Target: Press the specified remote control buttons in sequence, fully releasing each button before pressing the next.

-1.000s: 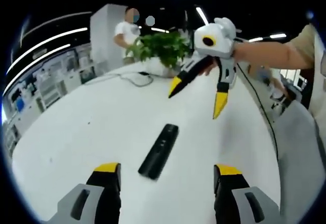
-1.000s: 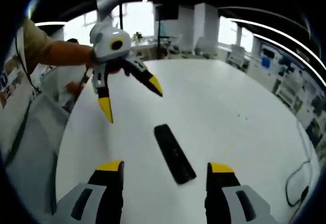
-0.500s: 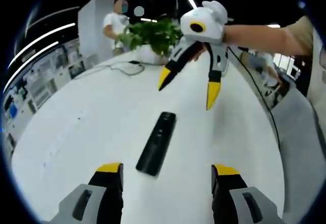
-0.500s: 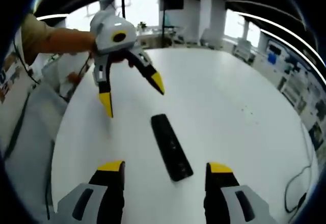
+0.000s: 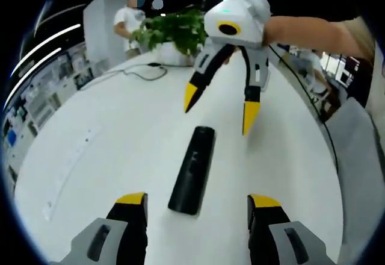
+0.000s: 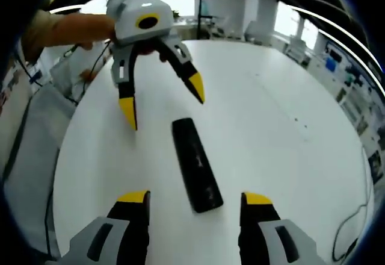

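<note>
On white table (image 5: 108,144), largest thing here, black remote (image 5: 192,170) lies flat near middle, lengthwise between both tools, untouched; potted plant (image 5: 171,33) and cable at far edge; right gripper (image 5: 219,105) hovers above remote's far end, jaws wide, empty; left gripper (image 6: 162,99) hovers over opposite end, jaws wide, empty; judged step: approach, no button pressed yet; next: one jaw tip lowered onto first button, then lifted clear.
</note>
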Action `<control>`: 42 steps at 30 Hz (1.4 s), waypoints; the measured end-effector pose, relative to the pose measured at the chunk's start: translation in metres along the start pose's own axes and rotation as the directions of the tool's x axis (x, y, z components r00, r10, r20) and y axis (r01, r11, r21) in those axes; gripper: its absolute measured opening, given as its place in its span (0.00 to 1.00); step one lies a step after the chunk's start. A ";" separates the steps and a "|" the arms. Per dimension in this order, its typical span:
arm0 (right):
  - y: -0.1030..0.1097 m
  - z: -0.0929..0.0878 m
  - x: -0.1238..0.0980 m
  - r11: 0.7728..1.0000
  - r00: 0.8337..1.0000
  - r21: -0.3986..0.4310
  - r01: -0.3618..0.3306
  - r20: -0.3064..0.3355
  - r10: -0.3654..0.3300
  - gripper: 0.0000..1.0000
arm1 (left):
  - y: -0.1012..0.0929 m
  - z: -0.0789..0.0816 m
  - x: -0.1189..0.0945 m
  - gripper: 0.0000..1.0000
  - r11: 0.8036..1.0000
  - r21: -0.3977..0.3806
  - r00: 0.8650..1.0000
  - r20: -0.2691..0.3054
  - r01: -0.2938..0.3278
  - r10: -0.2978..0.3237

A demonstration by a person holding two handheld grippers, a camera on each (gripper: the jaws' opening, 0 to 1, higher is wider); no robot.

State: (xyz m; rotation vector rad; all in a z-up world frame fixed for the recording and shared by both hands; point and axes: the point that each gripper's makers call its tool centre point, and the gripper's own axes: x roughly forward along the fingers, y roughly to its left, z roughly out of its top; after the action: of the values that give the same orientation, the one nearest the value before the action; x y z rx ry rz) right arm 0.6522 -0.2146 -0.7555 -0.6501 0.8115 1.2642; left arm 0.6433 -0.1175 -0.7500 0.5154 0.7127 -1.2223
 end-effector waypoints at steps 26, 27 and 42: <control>-0.010 -0.012 0.032 0.995 0.986 -0.073 -0.071 -0.153 0.060 0.44 | 0.014 -0.012 0.032 0.61 0.997 0.042 0.990 -0.132 0.061 -0.055; -0.010 -0.012 0.033 0.994 0.986 -0.076 -0.073 -0.157 0.060 0.43 | 0.015 -0.013 0.032 0.61 0.997 0.048 0.989 -0.138 0.062 -0.055; -0.007 -0.015 0.033 0.987 0.975 -0.138 -0.085 -0.216 0.054 0.33 | 0.011 -0.010 0.038 0.46 0.990 0.109 0.980 -0.187 0.093 -0.071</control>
State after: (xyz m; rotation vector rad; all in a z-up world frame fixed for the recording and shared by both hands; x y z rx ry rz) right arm 0.6594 -0.2100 -0.7911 -0.8933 0.9283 1.3424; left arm 0.6581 -0.1325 -0.7851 0.7088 0.8275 -1.3110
